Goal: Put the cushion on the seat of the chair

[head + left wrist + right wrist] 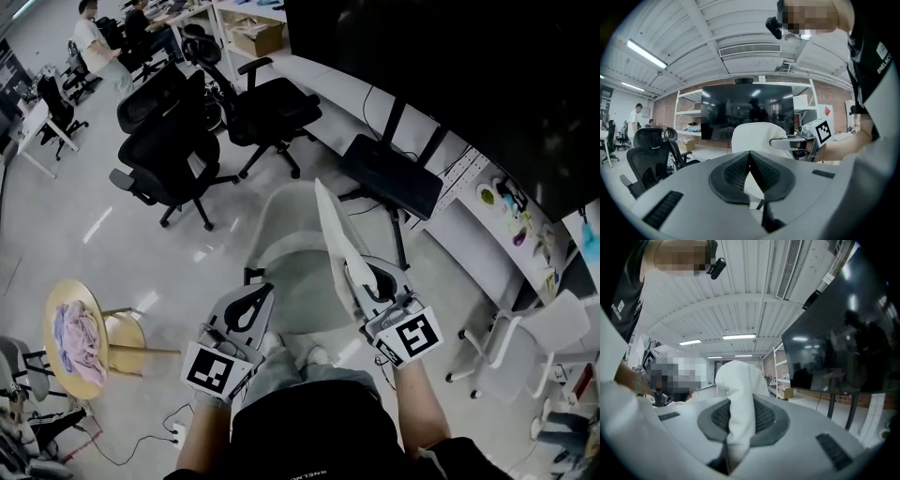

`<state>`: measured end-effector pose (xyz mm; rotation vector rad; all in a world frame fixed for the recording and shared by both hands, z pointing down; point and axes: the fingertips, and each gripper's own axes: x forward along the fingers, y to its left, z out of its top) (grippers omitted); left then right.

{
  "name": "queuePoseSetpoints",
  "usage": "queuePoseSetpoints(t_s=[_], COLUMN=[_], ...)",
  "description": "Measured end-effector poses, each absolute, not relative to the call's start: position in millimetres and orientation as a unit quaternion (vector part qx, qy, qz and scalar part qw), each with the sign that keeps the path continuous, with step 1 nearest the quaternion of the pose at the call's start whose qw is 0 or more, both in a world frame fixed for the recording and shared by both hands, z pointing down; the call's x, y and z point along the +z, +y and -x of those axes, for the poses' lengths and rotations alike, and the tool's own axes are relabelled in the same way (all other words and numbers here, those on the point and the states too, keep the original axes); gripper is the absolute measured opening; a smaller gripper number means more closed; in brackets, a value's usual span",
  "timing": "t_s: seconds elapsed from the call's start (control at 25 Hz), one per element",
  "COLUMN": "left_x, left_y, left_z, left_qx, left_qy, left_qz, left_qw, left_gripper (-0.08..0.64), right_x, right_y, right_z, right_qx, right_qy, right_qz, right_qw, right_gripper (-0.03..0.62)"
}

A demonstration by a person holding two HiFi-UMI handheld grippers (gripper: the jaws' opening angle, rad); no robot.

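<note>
Item: white cushion (334,232), thin and flat, held on edge and roughly upright over the right side of a pale grey shell chair (281,220). It is not lying on the seat (305,292), and whether its lower edge touches the chair cannot be told. Right gripper (360,274): clenched on the cushion's lower edge, with white fabric bulging up between the ribbed pads in the right gripper view (738,380). Left gripper (259,297): jaws together at the tips with nothing between them, level with the right one, over the left of the seat and apart from the cushion. Surroundings: two black office chairs (173,159) behind; a round wooden side table (58,328) bearing a pinkish cloth (77,339) at left; a large dark screen (747,110) ahead.
</note>
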<state>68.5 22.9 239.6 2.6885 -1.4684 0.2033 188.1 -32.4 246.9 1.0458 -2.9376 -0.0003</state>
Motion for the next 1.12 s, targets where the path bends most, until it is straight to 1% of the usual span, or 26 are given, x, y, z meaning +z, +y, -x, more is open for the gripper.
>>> queuePoseSetpoints(t_s=[0.12, 0.8, 1.12], left_x=[248, 301, 342], left_y=[13, -35, -49], left_z=[-68, -83, -73], left_qx=[0.067, 0.076, 0.088], left_qy=[-0.467, -0.365, -0.363], left_qz=[-0.881, -0.923, -0.919], left_qw=[0.035, 0.089, 0.127], left_gripper=[0.011, 0.011, 0.011], right_x=[256, 311, 357], right_y=[-37, -58, -65], right_z=[-190, -199, -197], right_qx=[0.000, 0.049, 0.078], right_qy=[-0.938, -0.908, -0.896], right_qz=[-0.345, -0.409, -0.425], right_qw=[0.025, 0.079, 0.103], right_gripper=[0.054, 0.054, 0.054])
